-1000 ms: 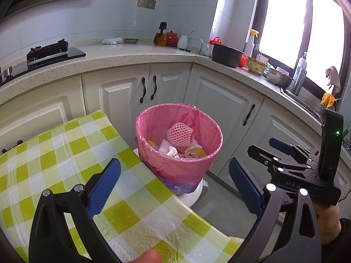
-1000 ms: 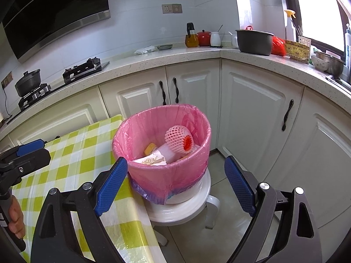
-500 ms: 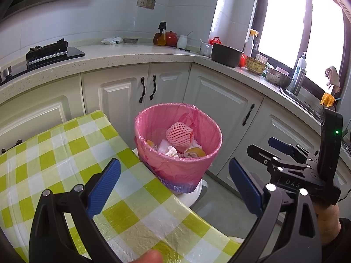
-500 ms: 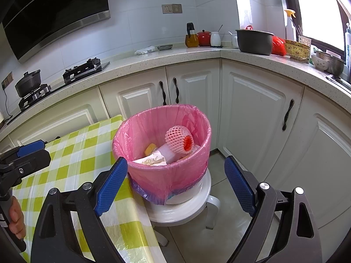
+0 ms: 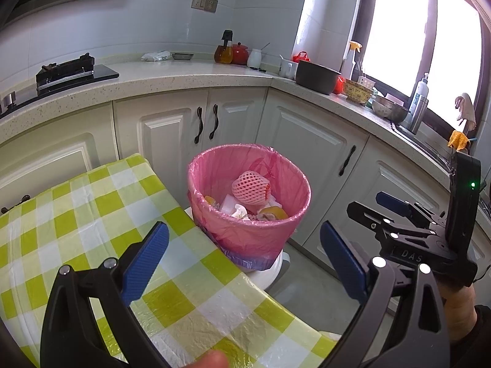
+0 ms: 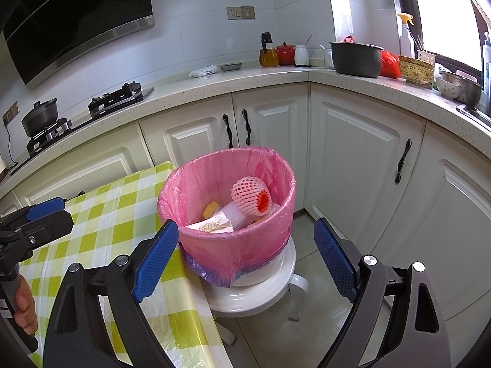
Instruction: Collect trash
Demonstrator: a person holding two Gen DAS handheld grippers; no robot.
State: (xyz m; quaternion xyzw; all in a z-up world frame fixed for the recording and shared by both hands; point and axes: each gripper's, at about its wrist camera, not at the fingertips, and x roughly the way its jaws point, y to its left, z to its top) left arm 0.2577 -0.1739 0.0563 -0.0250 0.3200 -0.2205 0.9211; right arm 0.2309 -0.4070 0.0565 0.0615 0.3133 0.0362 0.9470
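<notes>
A trash bin lined with a pink bag stands on a white stool beside the table. In it lie a pink foam fruit net, crumpled paper and orange peel. My left gripper is open and empty above the table edge, short of the bin. My right gripper is open and empty, just in front of the bin. Each gripper shows in the other's view: the right one and the left one.
The table has a green and white checked cloth. White cabinets and a speckled counter wrap around behind, with a stove, a dark pot, bottles and bowls. Tiled floor lies right of the stool.
</notes>
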